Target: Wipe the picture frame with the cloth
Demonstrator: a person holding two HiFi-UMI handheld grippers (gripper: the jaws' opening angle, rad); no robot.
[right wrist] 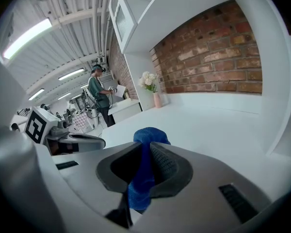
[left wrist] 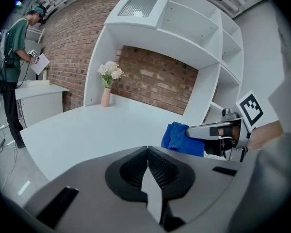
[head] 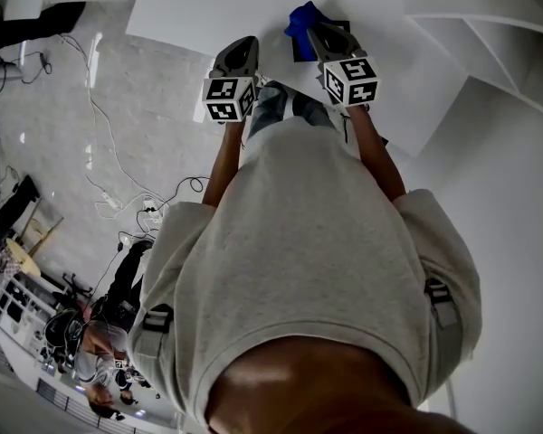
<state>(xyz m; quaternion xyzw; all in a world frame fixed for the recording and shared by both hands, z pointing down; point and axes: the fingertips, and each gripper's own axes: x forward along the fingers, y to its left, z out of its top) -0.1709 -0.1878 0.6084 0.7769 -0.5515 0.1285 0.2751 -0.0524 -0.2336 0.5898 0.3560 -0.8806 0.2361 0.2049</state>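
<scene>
The right gripper [right wrist: 144, 147] has its two jaws pressed on a blue cloth [head: 303, 18]. In the right gripper view the cloth stands as a fold between the ribbed pads, bulges out above the tips and hangs down at the lower middle of the frame. The left gripper [left wrist: 148, 152] has its jaws pressed together with nothing between them; their tips meet in one line at the lower middle of the left gripper view.

In the head view both grippers are at the upper middle of the frame, the left one a little lower and apart from the right one. A dark flat thing, which seems to be the picture frame [head: 300, 51], lies on the white table [left wrist: 87, 130] just under the right gripper and the cloth. I cannot tell if the cloth touches it.

At the back of the table, in front of the brick wall [left wrist: 155, 79], stands a pink vase with pale flowers [left wrist: 108, 81]. A second person [left wrist: 12, 62] stands at the left edge of the left gripper view.
</scene>
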